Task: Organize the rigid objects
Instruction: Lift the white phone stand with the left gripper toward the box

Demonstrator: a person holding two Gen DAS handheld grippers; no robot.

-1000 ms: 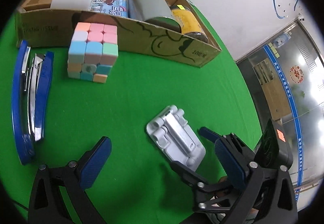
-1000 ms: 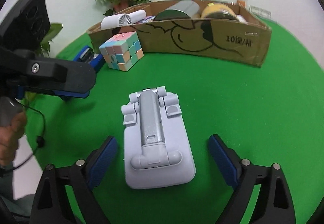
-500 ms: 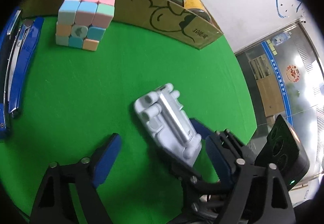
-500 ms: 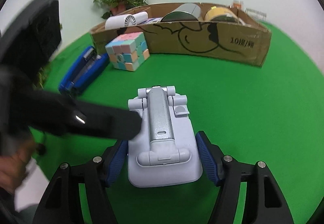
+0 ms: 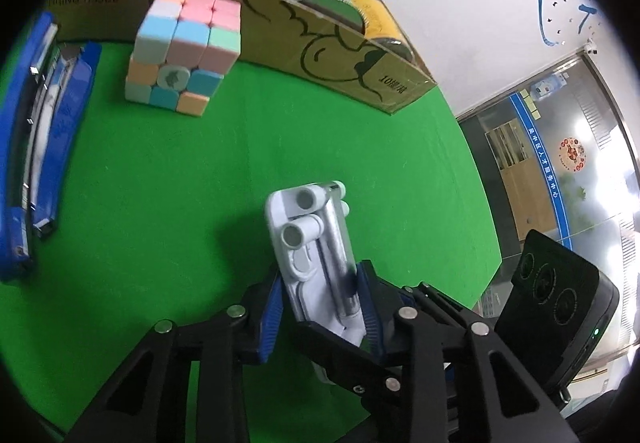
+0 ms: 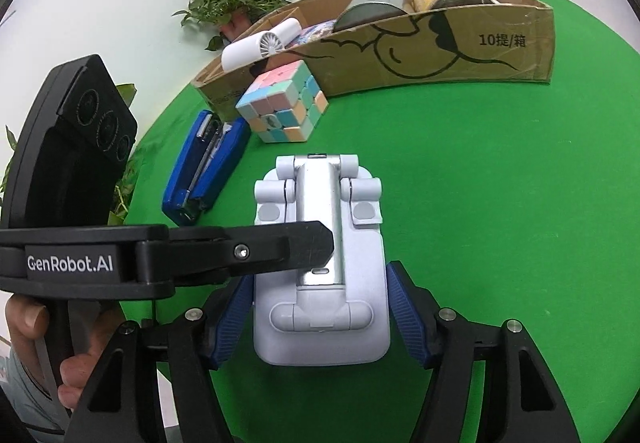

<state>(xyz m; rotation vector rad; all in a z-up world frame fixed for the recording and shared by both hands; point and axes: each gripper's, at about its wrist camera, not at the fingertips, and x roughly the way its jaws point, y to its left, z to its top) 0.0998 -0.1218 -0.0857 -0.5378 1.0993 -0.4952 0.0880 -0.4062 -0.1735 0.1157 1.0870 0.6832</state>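
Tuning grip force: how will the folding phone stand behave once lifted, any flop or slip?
The phone stand looks like hard plastic with a metal arm, so probably stiff. Its hinges could let the arm swing open when tilted. The smooth sides may slip, though the right gripper has ribbed pads on both flanks while the left gripper is closing across it.

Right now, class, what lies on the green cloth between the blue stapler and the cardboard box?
In the right wrist view, a pastel puzzle cube sits between the stapler and the box, close against the box wall.

Since a second ago both grippers have closed in: the right gripper now pinches the phone stand by its sides, and the left gripper is closing across it.
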